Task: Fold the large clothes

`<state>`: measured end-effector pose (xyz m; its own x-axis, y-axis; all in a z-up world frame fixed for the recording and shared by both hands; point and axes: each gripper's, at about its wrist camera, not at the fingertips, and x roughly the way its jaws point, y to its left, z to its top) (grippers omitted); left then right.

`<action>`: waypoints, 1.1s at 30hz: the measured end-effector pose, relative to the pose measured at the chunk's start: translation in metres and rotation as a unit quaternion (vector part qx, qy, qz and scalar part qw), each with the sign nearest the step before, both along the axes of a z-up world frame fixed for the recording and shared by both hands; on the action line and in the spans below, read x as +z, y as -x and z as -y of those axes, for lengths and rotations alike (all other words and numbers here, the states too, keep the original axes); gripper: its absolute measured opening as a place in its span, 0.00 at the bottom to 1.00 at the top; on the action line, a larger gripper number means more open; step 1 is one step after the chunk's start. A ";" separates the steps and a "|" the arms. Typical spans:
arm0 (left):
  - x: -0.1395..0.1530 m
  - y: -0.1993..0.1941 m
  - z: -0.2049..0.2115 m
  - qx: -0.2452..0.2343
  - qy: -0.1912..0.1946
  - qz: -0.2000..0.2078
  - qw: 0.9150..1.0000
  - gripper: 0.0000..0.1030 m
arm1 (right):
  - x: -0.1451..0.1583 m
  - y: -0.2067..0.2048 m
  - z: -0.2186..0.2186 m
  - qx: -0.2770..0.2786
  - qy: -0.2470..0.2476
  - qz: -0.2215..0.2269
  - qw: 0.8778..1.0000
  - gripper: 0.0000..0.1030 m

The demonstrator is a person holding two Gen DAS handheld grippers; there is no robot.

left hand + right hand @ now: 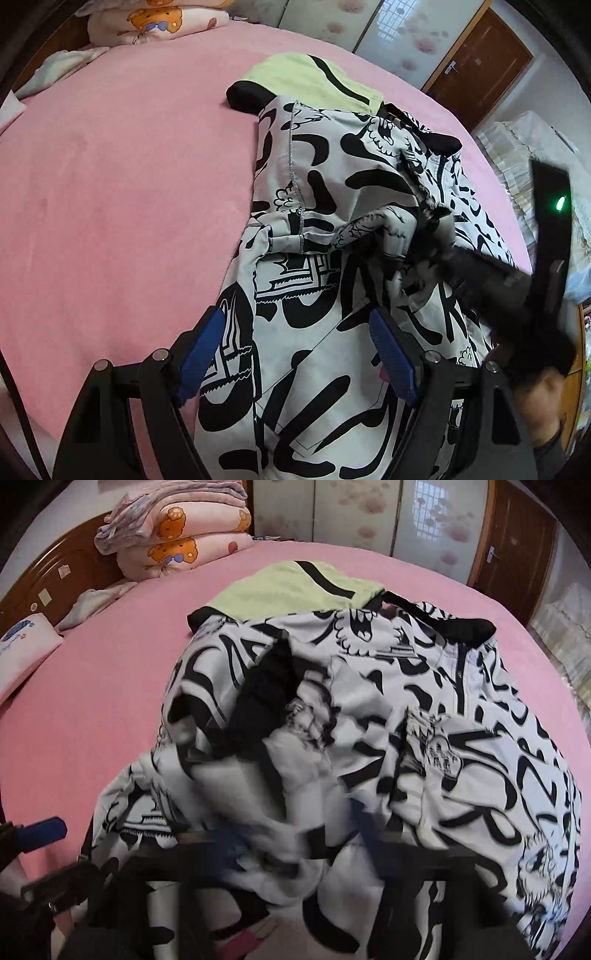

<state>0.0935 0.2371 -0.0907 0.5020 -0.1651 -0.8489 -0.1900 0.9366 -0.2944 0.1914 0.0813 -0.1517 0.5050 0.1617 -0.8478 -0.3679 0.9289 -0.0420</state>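
Note:
A large black-and-white printed jacket [332,177] lies crumpled on the pink bed [110,184]. My left gripper [295,356] hangs open over the jacket's near left part, its blue pads [199,354] wide apart and not pressing the cloth. My right gripper [428,236] reaches in from the right and is shut on a bunched fold of the jacket. In the right wrist view the jacket [424,701] fills the middle. That gripper [299,834] is blurred, with cloth gathered between its fingers. One blue pad [40,834] of the left gripper shows at lower left.
A yellow-green garment [295,587] with a black stripe lies partly under the jacket's far end. Folded pink quilts [184,546] are stacked by the wooden headboard [55,576], with a pillow [26,653] at the left edge. Wardrobe panels and a wooden door [517,542] stand behind the bed.

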 end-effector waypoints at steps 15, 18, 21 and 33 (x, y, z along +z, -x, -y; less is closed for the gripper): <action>-0.017 -0.009 0.032 -0.036 -0.019 -0.018 0.999 0.77 | 0.028 0.051 0.222 -0.234 -0.106 -0.037 0.966 0.48; -0.019 -0.018 0.036 -0.044 -0.025 -0.022 0.999 0.77 | 0.002 0.061 0.248 -0.254 -0.119 -0.082 0.956 0.48; -0.016 -0.035 0.032 -0.055 -0.035 -0.015 0.998 0.77 | 0.000 0.053 0.255 -0.251 -0.128 -0.084 0.956 0.54; -0.055 -0.164 -0.013 -0.053 0.003 -0.070 0.996 0.77 | -0.032 -0.068 0.267 -0.226 -0.158 -0.109 0.955 0.60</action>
<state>0.2573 0.2497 -0.1461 0.3581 -0.2156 -0.9084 -0.1298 0.9520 -0.2772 0.2595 -0.1853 -0.1835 0.4006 0.2332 -0.8861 0.1058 0.9488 0.2976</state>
